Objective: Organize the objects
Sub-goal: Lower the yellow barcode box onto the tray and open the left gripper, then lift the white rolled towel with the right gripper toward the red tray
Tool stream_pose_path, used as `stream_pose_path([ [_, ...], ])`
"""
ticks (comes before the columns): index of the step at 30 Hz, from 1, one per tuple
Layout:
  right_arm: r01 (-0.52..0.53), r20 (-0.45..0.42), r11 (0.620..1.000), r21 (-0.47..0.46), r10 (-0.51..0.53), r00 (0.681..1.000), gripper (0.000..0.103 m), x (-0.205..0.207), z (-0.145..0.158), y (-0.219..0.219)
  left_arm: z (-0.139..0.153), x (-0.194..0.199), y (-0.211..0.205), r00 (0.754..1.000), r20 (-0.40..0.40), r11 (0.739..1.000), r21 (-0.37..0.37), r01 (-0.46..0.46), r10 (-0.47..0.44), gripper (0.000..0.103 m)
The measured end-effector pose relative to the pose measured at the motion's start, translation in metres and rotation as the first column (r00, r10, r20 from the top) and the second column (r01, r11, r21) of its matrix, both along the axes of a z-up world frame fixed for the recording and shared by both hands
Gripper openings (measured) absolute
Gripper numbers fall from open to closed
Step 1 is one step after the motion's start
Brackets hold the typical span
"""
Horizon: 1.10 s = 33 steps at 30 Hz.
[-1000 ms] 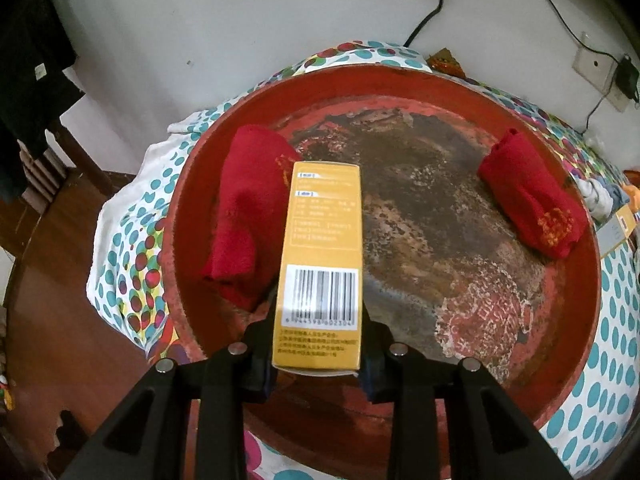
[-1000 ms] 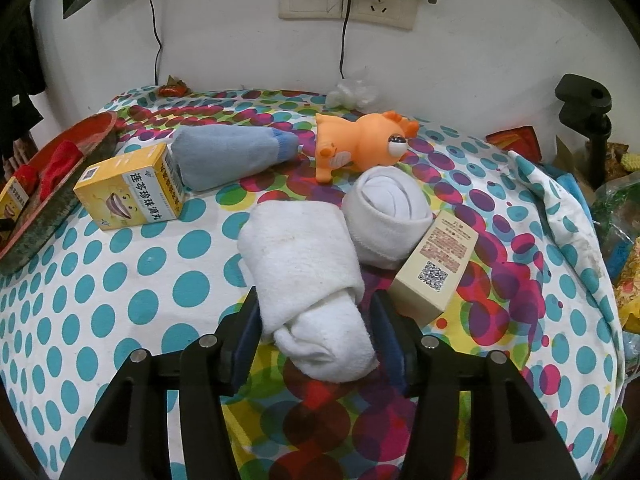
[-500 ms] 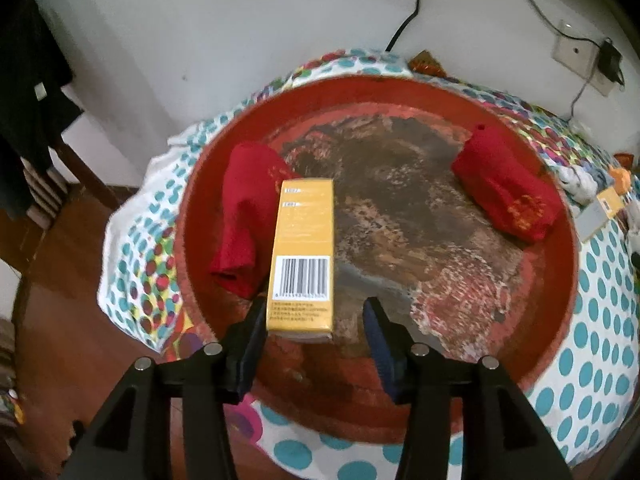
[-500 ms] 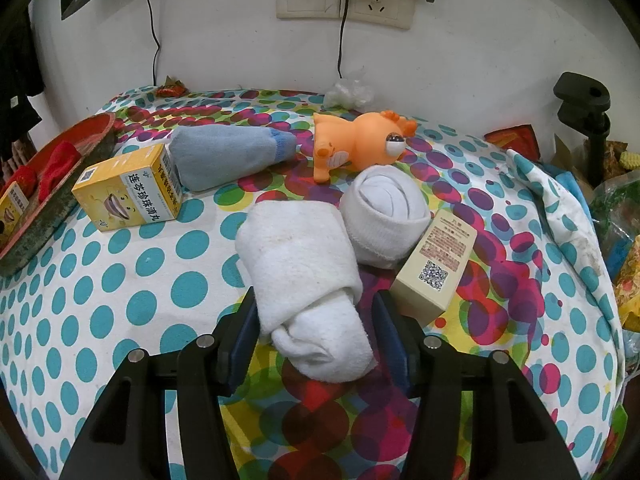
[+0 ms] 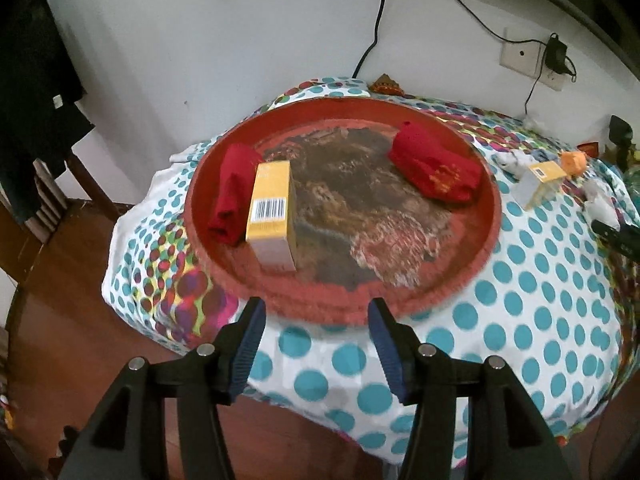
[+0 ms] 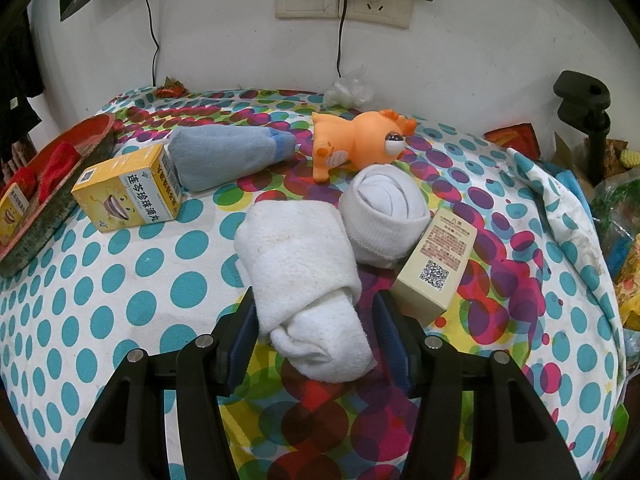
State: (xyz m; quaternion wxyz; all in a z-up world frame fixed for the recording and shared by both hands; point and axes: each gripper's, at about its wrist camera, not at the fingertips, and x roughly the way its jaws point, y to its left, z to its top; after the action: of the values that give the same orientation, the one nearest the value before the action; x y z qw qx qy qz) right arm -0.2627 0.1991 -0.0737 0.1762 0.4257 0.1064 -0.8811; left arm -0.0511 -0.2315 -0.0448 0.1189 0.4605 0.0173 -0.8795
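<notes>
1. The left tongs hang spread and empty just short of the round red tray. On it the yellow cardboard box with a barcode lies against a rolled red sock, with a second red sock roll at the far side.
2. The right tongs stand spread around the near end of the rolled white terry sock on the polka-dot worktop; I judge the grasp not yet made.
3. To do it well, push a little deeper so the pads meet the thick part of the roll, then squeeze firmly, since the soft cloth will give.
4. Lift straight up: the beige carton with a QR code and the white sock ball lie right beside it and could be dragged along.
</notes>
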Motion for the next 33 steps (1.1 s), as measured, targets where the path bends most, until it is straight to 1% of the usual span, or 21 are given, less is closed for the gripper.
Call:
stream_pose_path([
  [1, 0.0, -0.003, 1.0, 0.005, 0.0, 1.0, 0.053, 0.0, 0.0, 0.0, -0.001, 0.004, 0.001, 1.0, -0.001, 1.0, -0.002, 0.0, 0.0, 0.055],
  [5, 0.004, -0.012, 1.0, 0.019, -0.004, 1.0, 0.052, 0.002, 0.0, -0.001, -0.002, 0.018, 0.008, 1.0, -0.013, 0.998, -0.067, 0.01, -0.011, 0.055],
  [7, 0.031, 0.034, 0.999, -0.045, -0.029, 0.999, 0.047, 0.001, 0.0, 0.002, -0.002, 0.023, 0.007, 1.0, -0.024, 0.998, -0.063, 0.014, -0.015, 0.055],
  [8, 0.039, 0.04, 0.998, -0.04, -0.037, 0.999, 0.042, 0.002, 0.002, -0.001, -0.002, 0.025, 0.005, 1.0, -0.028, 0.999, -0.053, 0.011, -0.013, 0.055],
  [12, 0.035, -0.009, 0.997, 0.069, -0.035, 0.999, 0.035, 0.013, 0.004, -0.022, -0.006, 0.031, -0.005, 1.0, -0.026, 1.0, -0.01, -0.018, 0.018, 0.055],
  [14, 0.038, -0.017, 0.995, 0.095, -0.036, 0.999, 0.032, 0.017, 0.005, -0.029, -0.007, 0.035, -0.007, 0.999, -0.037, 1.0, 0.006, -0.015, 0.015, 0.055],
  [15, 0.037, -0.023, 0.994, 0.105, -0.035, 0.999, 0.032, 0.019, 0.006, -0.034, -0.007, 0.036, -0.007, 0.999, -0.041, 1.0, 0.015, -0.011, 0.011, 0.055],
  [18, 0.033, -0.025, 0.995, 0.096, -0.031, 0.999, 0.031, 0.026, 0.01, -0.041, -0.008, 0.04, -0.011, 0.999, -0.052, 1.0, 0.03, -0.009, 0.01, 0.055],
  [21, 0.026, -0.025, 0.998, 0.064, -0.024, 0.999, 0.031, 0.036, 0.015, -0.049, -0.013, 0.041, -0.018, 0.999, -0.046, 0.998, 0.059, -0.013, 0.016, 0.055],
  [24, 0.003, -0.025, 0.999, 0.041, -0.002, 1.0, 0.031, 0.047, 0.02, -0.063, -0.019, 0.041, -0.025, 0.999, -0.028, 0.998, 0.05, -0.039, 0.041, 0.055],
  [27, -0.029, -0.028, 0.999, 0.034, 0.03, 0.999, 0.031, 0.056, 0.025, -0.077, -0.024, 0.041, -0.03, 0.999, -0.021, 0.997, 0.062, -0.046, 0.047, 0.055],
  [33, -0.104, -0.045, 0.994, 0.036, 0.106, 0.993, 0.031, 0.07, 0.035, -0.116, -0.023, 0.043, -0.036, 0.998, -0.021, 0.997, 0.056, -0.055, 0.057, 0.055],
])
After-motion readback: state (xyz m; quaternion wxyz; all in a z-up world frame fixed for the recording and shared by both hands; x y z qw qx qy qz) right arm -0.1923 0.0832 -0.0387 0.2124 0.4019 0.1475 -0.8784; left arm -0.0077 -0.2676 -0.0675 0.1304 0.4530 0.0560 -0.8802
